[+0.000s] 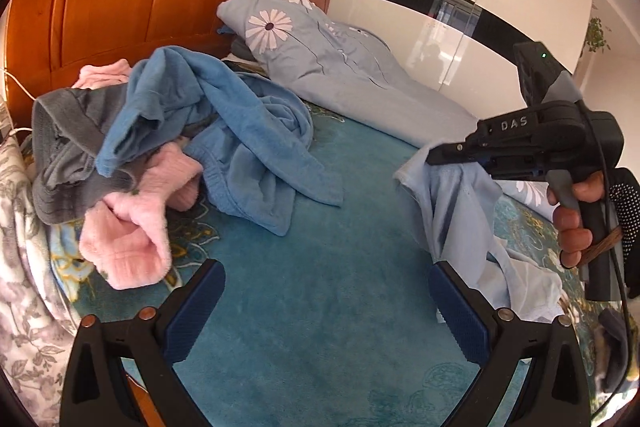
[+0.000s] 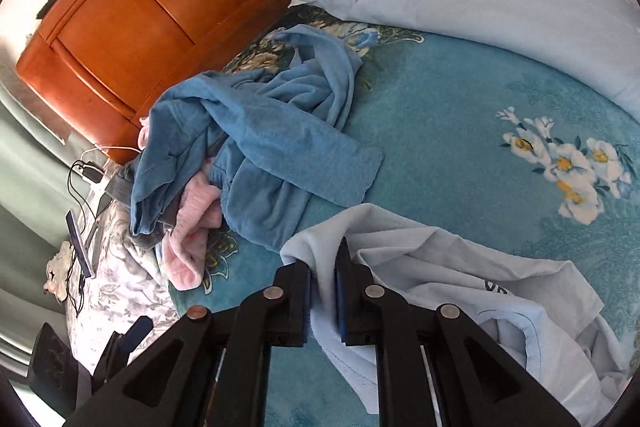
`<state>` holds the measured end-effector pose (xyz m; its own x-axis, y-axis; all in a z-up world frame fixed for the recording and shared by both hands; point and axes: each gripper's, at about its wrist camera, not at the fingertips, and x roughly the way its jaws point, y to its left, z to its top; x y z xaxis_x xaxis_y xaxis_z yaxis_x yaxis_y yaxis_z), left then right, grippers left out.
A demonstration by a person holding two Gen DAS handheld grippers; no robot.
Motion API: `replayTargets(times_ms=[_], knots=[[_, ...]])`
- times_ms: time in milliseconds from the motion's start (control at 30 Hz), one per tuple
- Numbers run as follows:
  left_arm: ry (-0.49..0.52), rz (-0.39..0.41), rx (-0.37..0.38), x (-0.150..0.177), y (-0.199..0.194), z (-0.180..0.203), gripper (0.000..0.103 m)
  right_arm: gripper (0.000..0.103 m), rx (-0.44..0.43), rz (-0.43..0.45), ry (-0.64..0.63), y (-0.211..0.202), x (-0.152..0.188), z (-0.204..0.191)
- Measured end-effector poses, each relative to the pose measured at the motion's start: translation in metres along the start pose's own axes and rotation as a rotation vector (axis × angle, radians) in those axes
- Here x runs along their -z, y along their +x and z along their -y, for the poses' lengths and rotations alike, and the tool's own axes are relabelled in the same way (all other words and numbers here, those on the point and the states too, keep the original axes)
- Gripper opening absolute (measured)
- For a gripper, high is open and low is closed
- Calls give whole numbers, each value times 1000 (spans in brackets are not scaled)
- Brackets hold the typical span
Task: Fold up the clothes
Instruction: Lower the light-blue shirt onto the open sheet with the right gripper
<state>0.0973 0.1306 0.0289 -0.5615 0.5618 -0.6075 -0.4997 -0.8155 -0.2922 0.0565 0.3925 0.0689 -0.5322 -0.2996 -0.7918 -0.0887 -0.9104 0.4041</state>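
Right wrist view: right claw (image 2: 322, 301) pinching pale shirt (image 2: 440, 267), lifted off bed (image 2: 460, 107); left claw (image 1: 326, 311) spread, beside it. Probably spreading flat; needs second grip.

The fold of the pale blue shirt (image 2: 440, 267) pinched in the right tool (image 2: 322, 301) is hidden between the closed pads, and the shirt's far side runs off the right wrist picture's lower right edge. Dark print on it (image 2: 496, 291) is creased, perhaps lettering, unreadable. Ahead and left of the left tool (image 1: 326, 311), a grey garment (image 1: 64, 163) and pink garment (image 1: 132, 231) lie partly buried under the blue fleece (image 1: 240, 131). The pink one is blurred.
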Motion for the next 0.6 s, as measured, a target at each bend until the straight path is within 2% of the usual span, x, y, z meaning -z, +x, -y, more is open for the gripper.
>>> replayTargets(times_ms=[33, 100, 133, 267, 367, 467, 533, 600], knots=[[6, -15, 13, 1, 6, 5, 103, 21, -2, 13, -8, -9, 3, 4], [18, -47, 38, 3, 17, 17, 103, 55, 9, 50, -12, -30, 12, 18], [26, -64, 48, 5, 22, 23, 103, 59, 14, 68, -14, -41, 16, 25], [80, -107, 65, 13, 36, 47, 103, 60, 54, 137, -17, -85, 38, 58], [101, -131, 75, 18, 41, 60, 103, 60, 178, 144, 19, -110, 78, 105], [115, -155, 81, 23, 46, 73, 103, 60, 245, 115, 115, -120, 124, 153], [121, -171, 86, 26, 49, 81, 103, 60, 252, 121, 191, -124, 152, 179], [128, -184, 100, 29, 50, 89, 103, 60, 219, 152, 261, -131, 173, 196]])
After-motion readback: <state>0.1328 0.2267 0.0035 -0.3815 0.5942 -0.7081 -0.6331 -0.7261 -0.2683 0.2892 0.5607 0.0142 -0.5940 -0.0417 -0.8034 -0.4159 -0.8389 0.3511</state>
